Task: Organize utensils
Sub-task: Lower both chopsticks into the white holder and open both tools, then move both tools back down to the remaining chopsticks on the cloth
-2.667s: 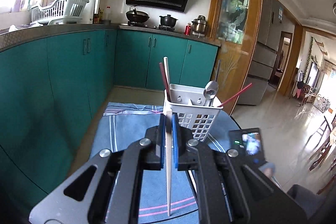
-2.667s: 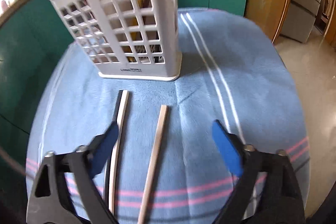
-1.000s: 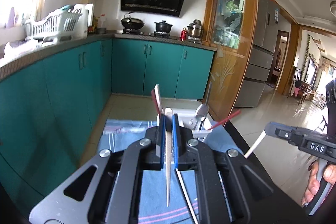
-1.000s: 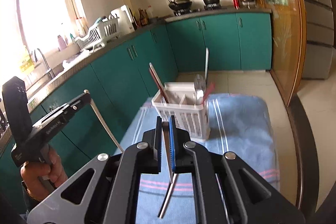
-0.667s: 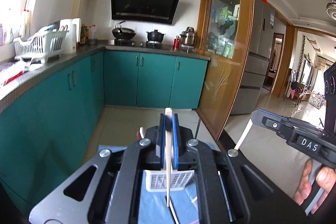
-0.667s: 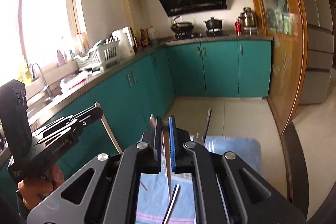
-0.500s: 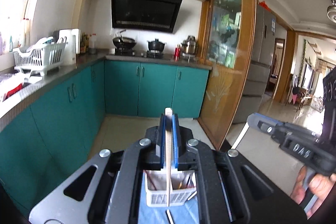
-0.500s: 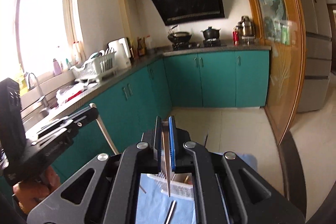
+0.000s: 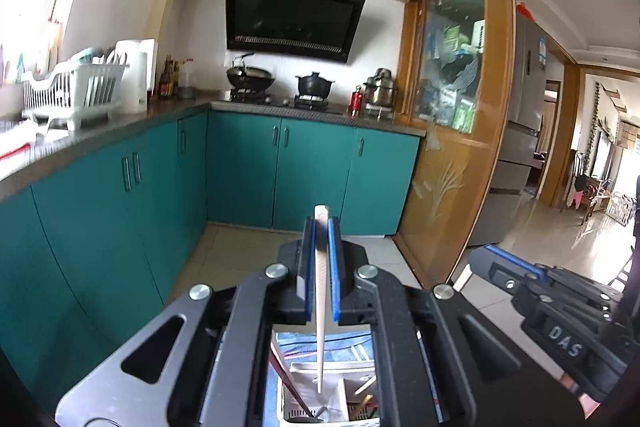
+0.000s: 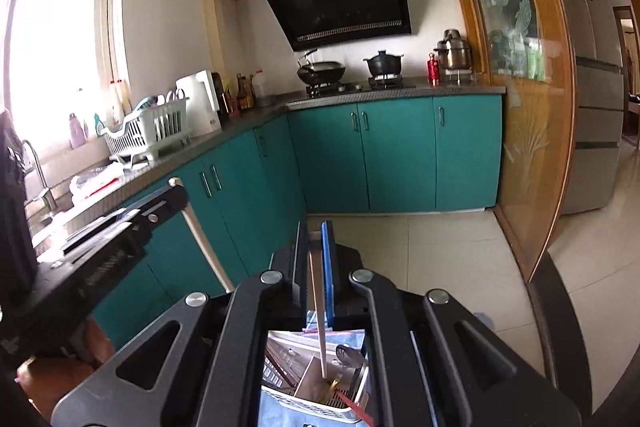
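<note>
My left gripper is shut on a pale wooden chopstick that hangs tip-down over the white utensil basket, seen through the gap between the gripper arms. My right gripper is shut on a second pale chopstick, its tip hanging above the white utensil basket. The basket holds a spoon, red chopsticks and other utensils. Each gripper shows in the other's view: the right gripper at lower right, the left gripper at left with its chopstick.
The basket stands on a blue striped cloth. Teal cabinets run along the left and back. A dish rack, kettle and stove pots sit on the counter. A wooden-framed glass door is on the right, with tiled floor behind.
Both grippers rose and moved toward the basket with their chopsticks. The basket dropped from mid-view to beneath the gripper arms, and both chopstick tips now hang above it.
</note>
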The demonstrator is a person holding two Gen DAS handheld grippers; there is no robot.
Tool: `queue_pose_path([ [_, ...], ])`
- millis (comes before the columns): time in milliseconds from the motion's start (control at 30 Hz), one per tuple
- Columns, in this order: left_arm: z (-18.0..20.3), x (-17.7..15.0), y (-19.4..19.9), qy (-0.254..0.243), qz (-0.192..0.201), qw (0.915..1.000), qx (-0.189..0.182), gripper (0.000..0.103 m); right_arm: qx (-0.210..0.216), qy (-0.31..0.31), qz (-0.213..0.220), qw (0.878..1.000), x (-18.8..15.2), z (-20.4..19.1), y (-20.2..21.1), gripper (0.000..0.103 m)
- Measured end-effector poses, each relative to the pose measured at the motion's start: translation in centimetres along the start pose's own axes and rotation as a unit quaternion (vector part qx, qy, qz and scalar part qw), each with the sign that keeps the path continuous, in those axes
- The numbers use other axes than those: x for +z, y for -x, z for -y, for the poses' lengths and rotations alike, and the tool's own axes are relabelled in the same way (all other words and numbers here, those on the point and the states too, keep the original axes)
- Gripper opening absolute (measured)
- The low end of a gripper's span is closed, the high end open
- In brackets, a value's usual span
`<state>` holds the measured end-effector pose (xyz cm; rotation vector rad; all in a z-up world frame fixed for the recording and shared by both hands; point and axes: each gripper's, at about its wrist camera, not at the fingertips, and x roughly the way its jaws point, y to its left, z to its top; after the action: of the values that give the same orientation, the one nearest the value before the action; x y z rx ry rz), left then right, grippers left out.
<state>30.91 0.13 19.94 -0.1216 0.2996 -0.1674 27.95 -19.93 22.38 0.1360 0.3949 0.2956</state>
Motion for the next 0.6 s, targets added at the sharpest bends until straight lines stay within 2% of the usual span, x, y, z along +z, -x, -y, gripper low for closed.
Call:
queue_pose_path([
  [67, -0.6, -1.5, -1.2, 0.009, -0.006, 0.9999, 0.002, 0.006, -0.001, 0.004, -0.006, 1.0, -1.7, 0.1, -1.2, 0.007],
  [167, -1.1, -4.5, -3.1, 0.013, -0.044, 0.9989, -0.004, 0.006, -0.004, 0.007, -0.022, 1.0, -3.7, 0.1, -2.5, 0.007],
  [233, -0.8, -5.8, -3.5, -0.006, -0.055, 0.9984, 0.0, 0.007, -0.004, 0.01, -0.036, 0.999, -4.6, 0.2, -3.1, 0.015],
  [267, -0.7, -6.2, -3.4, -0.016, -0.059, 0.9981, 0.005, 0.018, -0.003, 0.006, -0.042, 0.999, -4.9, 0.2, -3.1, 0.029],
  [300, -0.7, -6.5, -3.0, -0.02, -0.061, 0.9979, 0.005, 0.046, -0.001, 0.001, -0.04, 0.999, -5.3, 0.4, -2.7, 0.044],
  [367, -1.0, -7.0, -0.5, -0.018, -0.042, 0.9989, 0.003, 0.07, 0.002, -0.001, -0.029, 1.0, -5.5, 0.4, -1.1, 0.049],
  [433, -1.3, -7.6, 3.2, -0.021, -0.023, 0.9995, -0.006, 0.073, 0.011, -0.003, -0.007, 1.0, -5.9, 0.5, 1.8, 0.051],
  [467, -1.5, -8.1, 5.5, -0.023, -0.016, 0.9995, -0.012, 0.079, 0.018, -0.007, 0.009, 1.0, -6.3, 0.7, 3.9, 0.057],
  [500, -1.7, -8.6, 7.2, -0.024, -0.008, 0.9996, -0.012, 0.087, 0.023, -0.013, 0.026, 0.999, -7.0, 1.0, 6.2, 0.068],
  [600, -2.4, -12.1, 14.0, -0.026, 0.033, 0.9991, -0.003, 0.097, 0.034, -0.03, 0.063, 0.997, -9.8, 1.8, 11.2, 0.086],
])
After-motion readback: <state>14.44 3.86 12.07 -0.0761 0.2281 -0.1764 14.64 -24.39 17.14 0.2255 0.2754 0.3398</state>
